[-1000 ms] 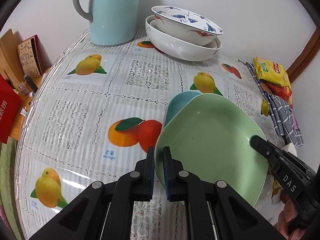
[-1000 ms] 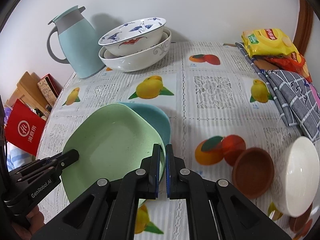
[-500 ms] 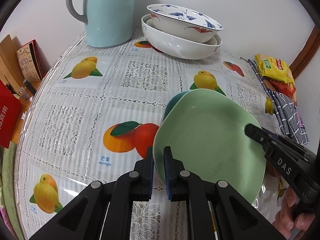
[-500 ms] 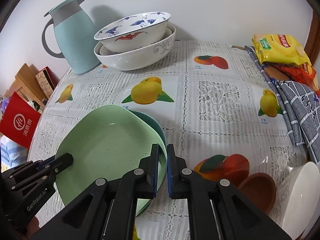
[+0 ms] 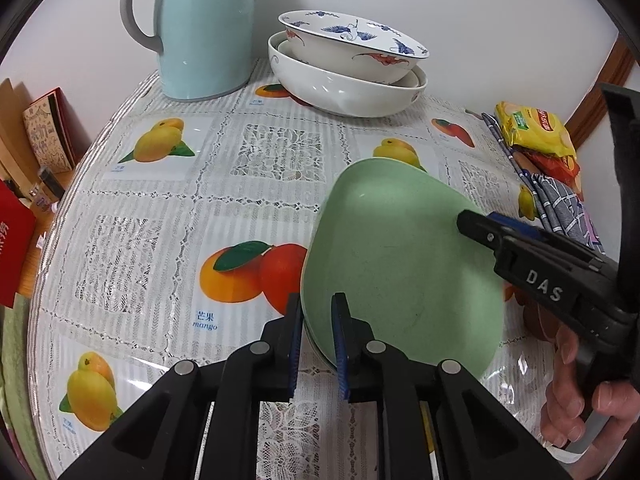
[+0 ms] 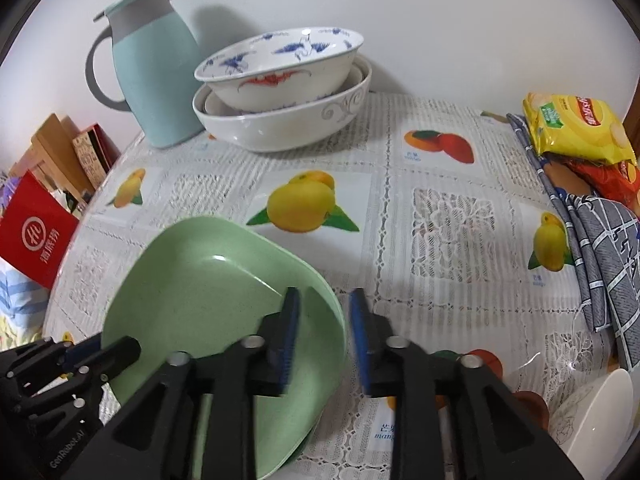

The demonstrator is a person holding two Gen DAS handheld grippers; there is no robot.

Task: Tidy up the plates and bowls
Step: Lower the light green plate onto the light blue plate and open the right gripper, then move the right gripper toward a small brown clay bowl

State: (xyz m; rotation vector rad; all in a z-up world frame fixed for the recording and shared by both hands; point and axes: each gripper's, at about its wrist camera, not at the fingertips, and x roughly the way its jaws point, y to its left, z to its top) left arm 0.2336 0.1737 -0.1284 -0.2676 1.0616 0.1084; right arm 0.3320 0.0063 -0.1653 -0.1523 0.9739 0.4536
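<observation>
Since the earlier frames the green plate [image 5: 400, 264] has come down to lie over the blue plate, which then showed along its far edge and is now hidden in the left wrist view. Both hand-held grippers have just been opening.

The left hand-held gripper [image 5: 316, 320] has its jaws parted a little, one finger either side of the plate's near-left rim. A narrow gap shows on each side of the rim, so the pads do not appear to be pressing on it.

The right hand-held gripper [image 6: 324, 316] stands wider open. Its left finger hangs over the plate's inner surface and its right finger is outside the rim, above the cloth. The rim sits between them with clear space on both sides. Nothing is gripped.

The green plate [image 6: 208, 300] rests on the desk [image 6: 400, 248] near its front, on the fruit-print cloth. A dark edge shows under its near rim in the right wrist view; whether that is the blue plate cannot be confirmed.

At the far side of the desk, a crane-patterned bowl [image 6: 280, 68] sits tilted inside a larger white bowl [image 6: 280, 128], just beside a pale blue jug [image 6: 156, 76]. A white bowl [image 6: 600, 412] lies at the right front edge. Snack packets [image 6: 576, 128] and a checked cloth [image 6: 600, 248] lie along the right side.

A person's hand [image 5: 576, 392] holds the right hand-held gripper's handle.
</observation>
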